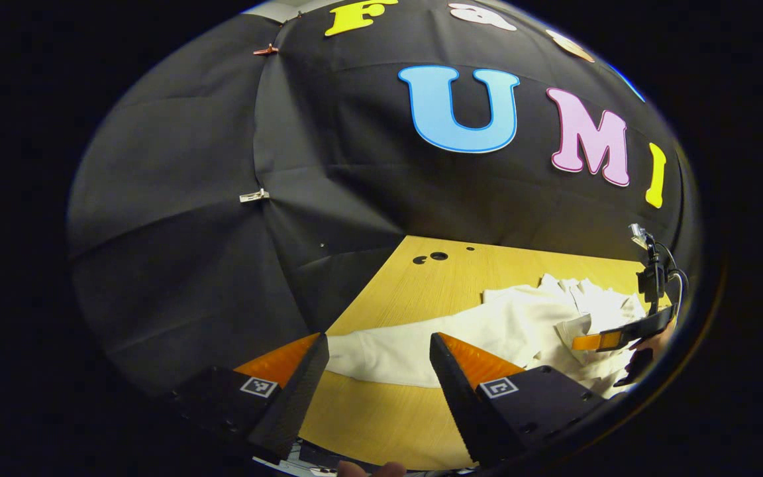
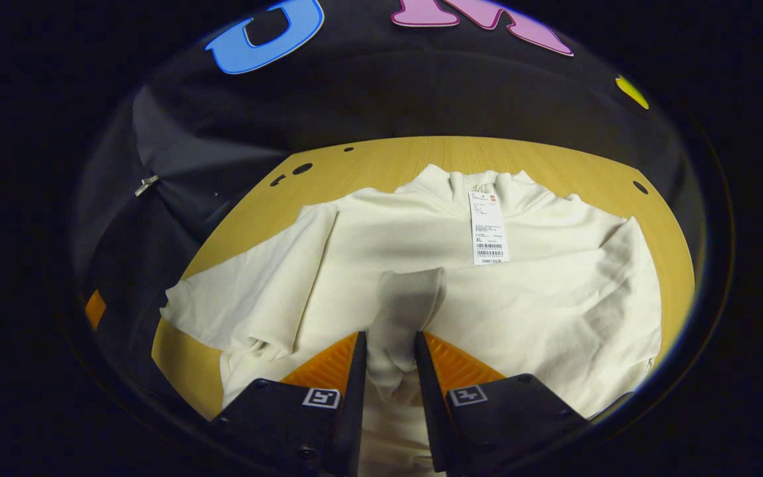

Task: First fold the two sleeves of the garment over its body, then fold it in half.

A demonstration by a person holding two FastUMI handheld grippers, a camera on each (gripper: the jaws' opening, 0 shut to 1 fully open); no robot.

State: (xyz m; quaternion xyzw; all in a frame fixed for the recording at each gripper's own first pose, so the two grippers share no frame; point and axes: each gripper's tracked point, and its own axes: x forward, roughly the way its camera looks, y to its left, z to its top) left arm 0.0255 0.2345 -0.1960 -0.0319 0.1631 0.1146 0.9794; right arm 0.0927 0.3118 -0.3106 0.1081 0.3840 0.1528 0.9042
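Note:
A cream-white garment (image 2: 540,298) lies spread on the wooden table (image 2: 421,156), collar at the far side, with a paper tag (image 2: 489,228) on its chest. My right gripper (image 2: 388,341) is shut on a sleeve cuff (image 2: 411,298) and holds it over the middle of the body. The other sleeve (image 2: 249,298) stretches out flat to the left. In the left gripper view that long sleeve (image 1: 388,354) lies just beyond my left gripper (image 1: 376,341), which is open with nothing between its fingers. The right gripper (image 1: 583,342) appears there over the bunched body (image 1: 534,318), held by a hand.
Black cloth walls close in the table at the back and left. Small dark holes (image 1: 438,256) mark the tabletop's far left corner. Bare wood (image 1: 381,411) shows between the long sleeve and the near edge. A cable runs from the right gripper's camera mount (image 1: 652,278).

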